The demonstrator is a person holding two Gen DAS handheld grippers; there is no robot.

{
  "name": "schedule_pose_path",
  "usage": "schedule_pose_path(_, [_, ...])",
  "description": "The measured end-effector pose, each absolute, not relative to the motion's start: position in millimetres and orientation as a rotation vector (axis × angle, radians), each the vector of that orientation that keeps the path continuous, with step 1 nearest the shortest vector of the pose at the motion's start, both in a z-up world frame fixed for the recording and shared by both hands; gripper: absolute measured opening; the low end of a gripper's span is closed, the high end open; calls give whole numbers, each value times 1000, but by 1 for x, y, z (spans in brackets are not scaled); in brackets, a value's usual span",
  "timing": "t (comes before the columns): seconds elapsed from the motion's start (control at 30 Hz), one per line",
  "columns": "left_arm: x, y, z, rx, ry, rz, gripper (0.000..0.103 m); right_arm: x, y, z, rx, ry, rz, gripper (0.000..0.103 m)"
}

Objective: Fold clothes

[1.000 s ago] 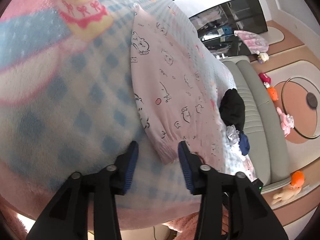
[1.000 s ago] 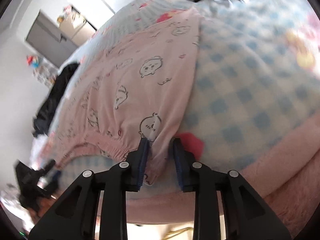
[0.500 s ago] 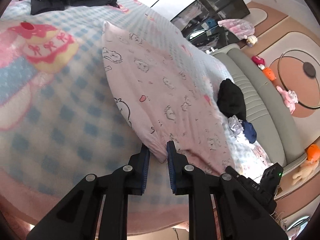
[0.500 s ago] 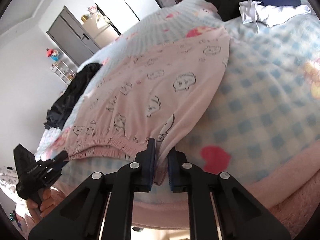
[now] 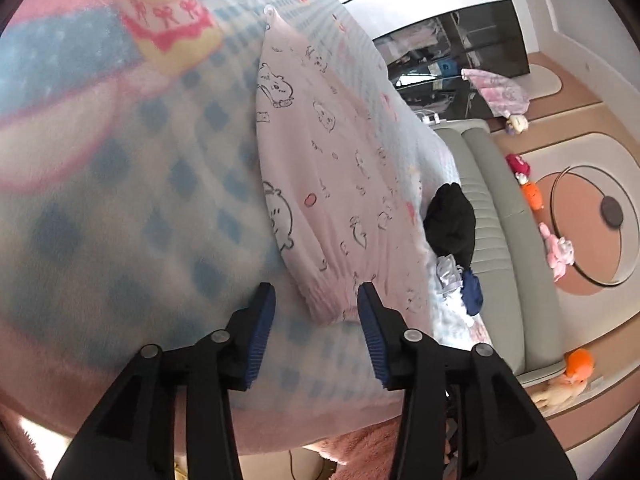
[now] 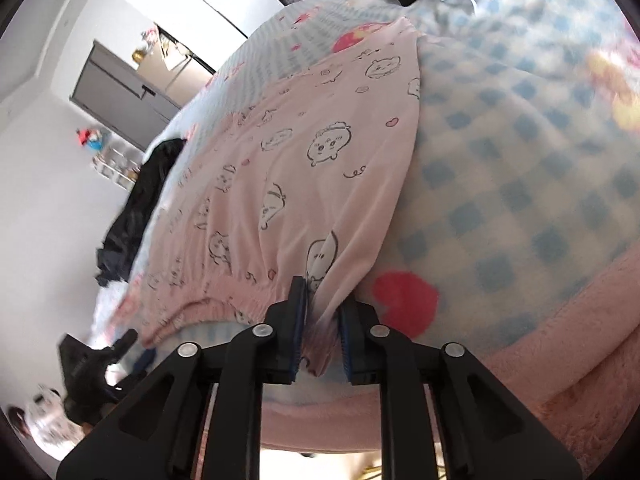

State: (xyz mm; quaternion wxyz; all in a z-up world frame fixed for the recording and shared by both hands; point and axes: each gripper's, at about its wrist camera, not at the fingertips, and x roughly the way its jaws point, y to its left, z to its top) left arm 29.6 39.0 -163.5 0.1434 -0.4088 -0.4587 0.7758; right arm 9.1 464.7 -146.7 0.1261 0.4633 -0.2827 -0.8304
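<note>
Pink pyjama trousers [image 5: 328,184] with cartoon prints lie flat on a blue-checked blanket [image 5: 132,208] over the bed. In the left wrist view my left gripper [image 5: 316,312] is open, its jaws either side of the elastic waistband corner, not gripping it. In the right wrist view the same trousers [image 6: 304,168] stretch away from me, and my right gripper [image 6: 322,320] has its jaws a little apart with the other waistband corner hanging loosely between them. The left gripper [image 6: 96,360] shows at the far left.
A black garment [image 5: 452,220] and a white and navy pile [image 5: 460,284] lie at the bed's edge by a grey bench [image 5: 500,216]. Another black garment [image 6: 140,200] lies on the bed. Toys [image 5: 560,248] are on the floor.
Both grippers held the waistband corners half a second ago, lifted. Now the trousers lie on the bed; the left jaws have opened wide and the right jaws have parted slightly.
</note>
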Motion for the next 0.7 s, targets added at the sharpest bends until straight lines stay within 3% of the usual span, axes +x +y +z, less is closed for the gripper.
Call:
schedule_pose_path(0.23, [2, 59, -153, -1200, -1244, 2236, 46, 3, 457, -143, 1292, -812, -2415, 25])
schedule_pose_path(0.47, [-10, 77, -148, -1263, -1118, 2320, 47, -17, 443, -159, 1409, -717, -2463, 24])
schedule_pose_path(0.53, [-13, 82, -146, -1280, -1080, 2343, 43, -18, 437, -155, 1401, -639, -2493, 21])
schedule_pose_path(0.6, [-17, 88, -145, -1298, -1042, 2366, 19, -17, 431, -151, 1391, -559, -2516, 14])
schedule_pose_path(0.63, [-18, 90, -144, -1306, -1023, 2377, 13, -16, 430, -148, 1381, -537, -2519, 11])
schedule_pose_path(0.7, [-17, 92, -142, -1311, -1003, 2393, 13, -14, 431, -145, 1368, -523, -2523, 11])
